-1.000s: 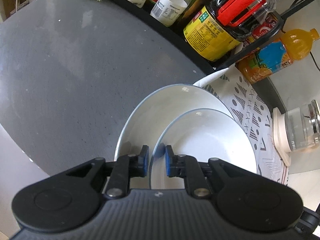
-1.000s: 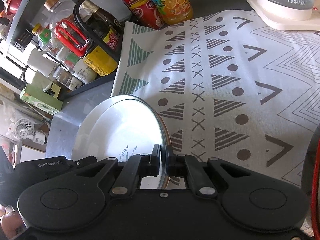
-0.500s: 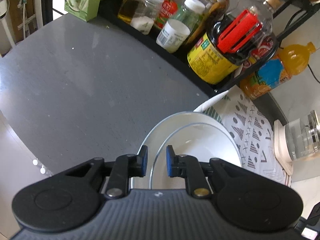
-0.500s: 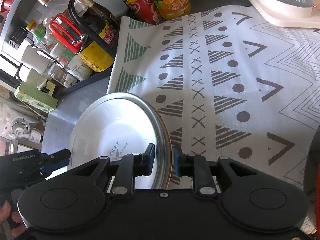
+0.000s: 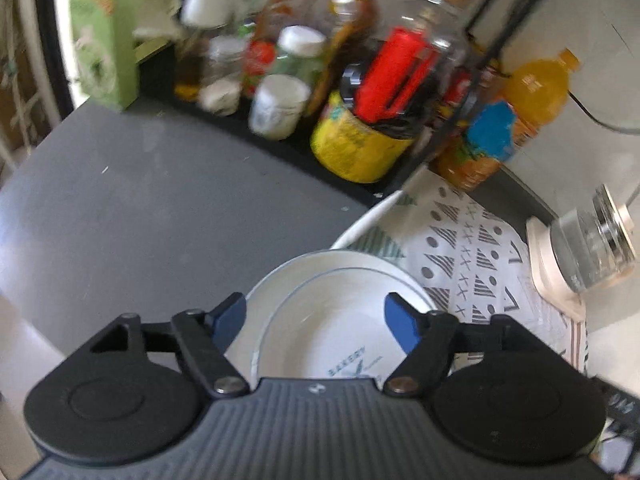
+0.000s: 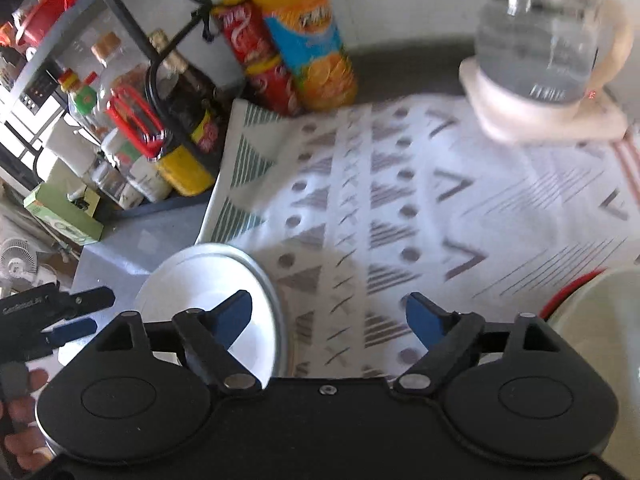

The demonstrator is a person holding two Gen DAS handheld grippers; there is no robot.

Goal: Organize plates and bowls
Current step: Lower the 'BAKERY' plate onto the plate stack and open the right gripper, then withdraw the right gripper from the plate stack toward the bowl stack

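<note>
Two white plates are nested: a smaller plate with "BAKERY" print lies in a larger one, at the left edge of the patterned cloth. My left gripper is open, its blue pads spread on either side above the plates, holding nothing. In the right wrist view the plate stack sits lower left; my right gripper is open and empty, its left finger over the plates' rim. The left gripper shows at that view's left edge.
A black rack of bottles and jars stands behind on the grey counter. An orange juice bottle and cola bottles stand at the back. A glass kettle sits on its base at right. A pale bowl rim shows lower right.
Both grippers have opened wide and let go of the plates. Both have pulled back and tilted up, so the plates now look smaller and rest flat.
</note>
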